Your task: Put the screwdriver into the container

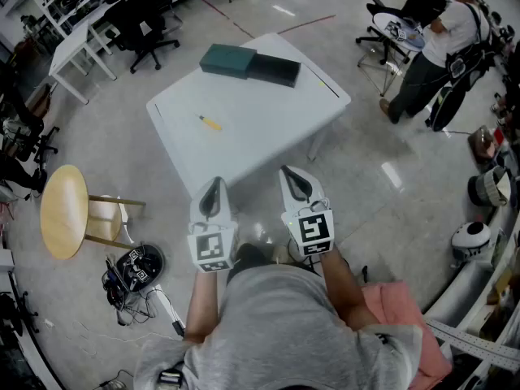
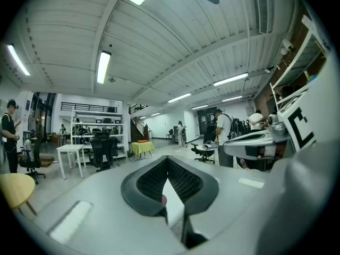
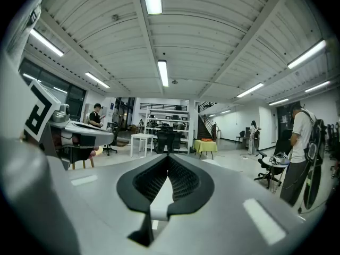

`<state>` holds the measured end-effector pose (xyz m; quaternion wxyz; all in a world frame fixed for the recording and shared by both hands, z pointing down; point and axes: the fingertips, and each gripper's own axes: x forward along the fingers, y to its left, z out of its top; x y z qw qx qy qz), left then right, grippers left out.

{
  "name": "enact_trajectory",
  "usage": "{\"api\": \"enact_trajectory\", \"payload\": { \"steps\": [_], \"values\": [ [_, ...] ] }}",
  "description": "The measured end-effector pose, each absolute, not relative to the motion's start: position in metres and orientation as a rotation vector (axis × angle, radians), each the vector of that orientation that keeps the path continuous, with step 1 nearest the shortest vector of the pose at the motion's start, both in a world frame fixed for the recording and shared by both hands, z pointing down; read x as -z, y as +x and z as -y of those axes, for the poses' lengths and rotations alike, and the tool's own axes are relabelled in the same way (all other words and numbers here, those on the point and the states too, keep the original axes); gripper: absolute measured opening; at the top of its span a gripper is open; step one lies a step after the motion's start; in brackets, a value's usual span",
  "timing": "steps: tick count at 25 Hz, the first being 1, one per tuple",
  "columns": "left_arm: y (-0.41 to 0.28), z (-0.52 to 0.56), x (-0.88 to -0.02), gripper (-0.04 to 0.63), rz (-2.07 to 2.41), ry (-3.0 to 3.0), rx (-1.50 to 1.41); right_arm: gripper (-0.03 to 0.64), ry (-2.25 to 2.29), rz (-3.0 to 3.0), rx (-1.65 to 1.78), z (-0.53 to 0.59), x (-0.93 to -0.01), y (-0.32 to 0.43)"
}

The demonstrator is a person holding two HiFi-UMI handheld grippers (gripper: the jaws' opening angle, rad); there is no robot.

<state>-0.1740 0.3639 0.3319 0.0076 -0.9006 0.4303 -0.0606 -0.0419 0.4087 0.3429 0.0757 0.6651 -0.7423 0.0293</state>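
- Two grippers show in the head view. The left gripper [image 1: 214, 187] and the right gripper [image 1: 295, 179] are held side by side at the near corner of the white table [image 1: 260, 120]. Each carries a cube printed with black-and-white square markers, the only print visible.
- In the same view, the yellow-handled screwdriver [image 1: 210, 123] lies on the table toward its left corner. It is well apart from the teal container [image 1: 228, 60] on the far-left edge, which touches a dark box [image 1: 275, 70].
- Left gripper view: the jaws are pressed together with nothing between them, and they point out across the room.
- Right gripper view: the jaws likewise meet at the tips and are empty.
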Motion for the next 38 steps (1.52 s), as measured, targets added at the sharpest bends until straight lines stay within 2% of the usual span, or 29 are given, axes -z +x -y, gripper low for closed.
{"api": "enact_trajectory", "payload": {
  "steps": [15, 28, 38],
  "values": [
    [-0.17, -0.32, -0.349, 0.012, -1.404, -2.813, 0.243, 0.003, 1.924, 2.268, -0.129, -0.362, -0.358, -0.038],
    [-0.164, -0.186, -0.384, 0.012, -1.541, -2.831, 0.319, 0.003, 1.774, 2.295, -0.217, -0.219, -0.386, -0.033],
    [-0.19, -0.094, -0.41, 0.012, -1.705, -2.821, 0.376, 0.003, 1.577, 2.334, -0.316, -0.109, -0.413, -0.064]
  ]
}}
